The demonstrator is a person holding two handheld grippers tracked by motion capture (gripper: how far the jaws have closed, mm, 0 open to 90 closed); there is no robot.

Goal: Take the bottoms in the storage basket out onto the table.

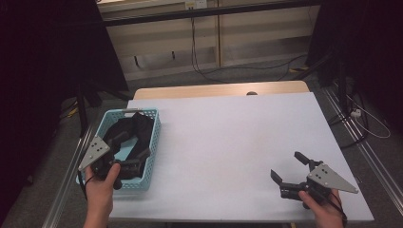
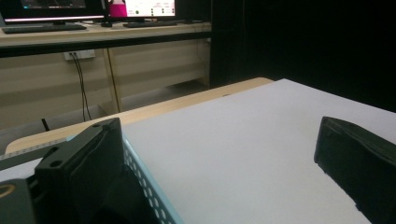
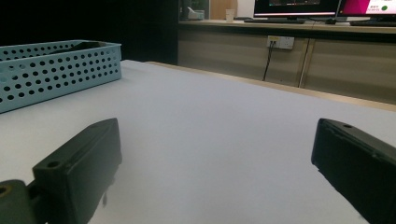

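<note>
Black cloth (image 1: 128, 137) lies bunched in the blue basket (image 1: 154, 135), directly under and ahead of the left gripper (image 1: 124, 167), whose jaws stand wide over the near rim. Right gripper (image 1: 290, 167) is also wide, empty, low over the worktop (image 1: 228, 142), well apart from the basket. Risk: a jaw may snag the perforated wall and drag the light basket. Cloth appears soft, dark, folded over itself.

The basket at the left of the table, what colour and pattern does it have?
The basket is light blue, its walls perforated with rows of small round holes; the right gripper view shows it best.
</note>
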